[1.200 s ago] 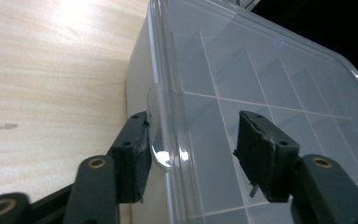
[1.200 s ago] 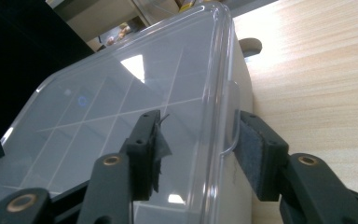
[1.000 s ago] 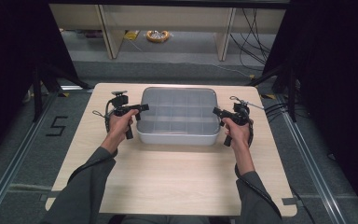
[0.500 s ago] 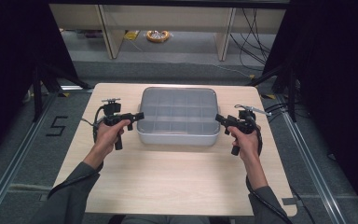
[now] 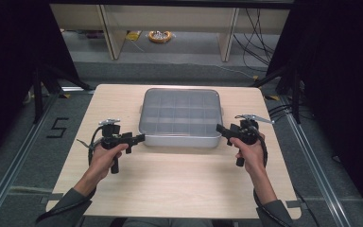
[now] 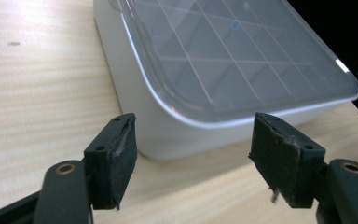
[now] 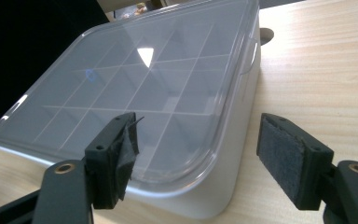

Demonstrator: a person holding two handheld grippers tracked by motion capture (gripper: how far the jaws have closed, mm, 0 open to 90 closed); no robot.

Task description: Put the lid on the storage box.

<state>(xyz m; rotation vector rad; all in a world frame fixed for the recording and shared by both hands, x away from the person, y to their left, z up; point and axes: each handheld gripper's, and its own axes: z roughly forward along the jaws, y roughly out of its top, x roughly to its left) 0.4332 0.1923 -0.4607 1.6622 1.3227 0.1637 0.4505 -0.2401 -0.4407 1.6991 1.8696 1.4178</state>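
Observation:
A white box with a clear lid (image 5: 180, 117) over a grid of compartments sits at the middle of the wooden table (image 5: 170, 184). My left gripper (image 5: 139, 138) is open at the box's near left corner (image 6: 186, 126), jaws wide and empty, not touching it. My right gripper (image 5: 220, 129) is open at the near right corner (image 7: 200, 186), one jaw over the lid edge, the other beside the wall, with nothing held. The box's compartments (image 7: 135, 88) look empty through the lid.
Bare table lies in front of the box toward the person. A shelf unit (image 5: 170, 23) and cables (image 5: 260, 33) stand on the floor behind the table. Dark stands flank both sides.
Both grippers have pulled back from the box's sides toward the person, ending at its near corners. The box has not moved.

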